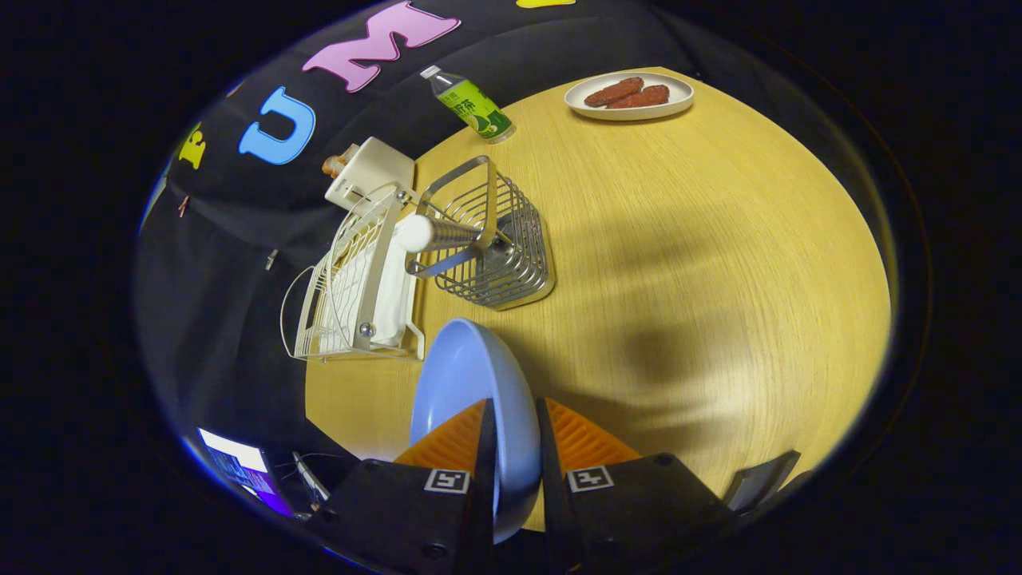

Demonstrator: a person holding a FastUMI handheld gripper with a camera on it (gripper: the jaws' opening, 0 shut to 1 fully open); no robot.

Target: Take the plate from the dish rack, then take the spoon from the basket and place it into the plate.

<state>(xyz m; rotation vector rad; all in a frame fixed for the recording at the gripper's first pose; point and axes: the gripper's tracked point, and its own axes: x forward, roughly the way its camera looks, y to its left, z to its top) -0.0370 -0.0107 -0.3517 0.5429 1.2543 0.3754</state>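
Plate (471, 391) pinched edge-on in my jaws (515, 447), above the worktop (679, 263).
Risk: thin rim grip may let it swivel or slip; spoon (435, 234) waits in basket (491, 239) beyond.

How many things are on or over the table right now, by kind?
Plates: 2, blue plate between the gripper fingers, white plate with food
Racks: 1, dish rack
Baskets: 1, wire basket holding the spoon
Spoons: 1
Bottles: 1, bottle
Total: 6
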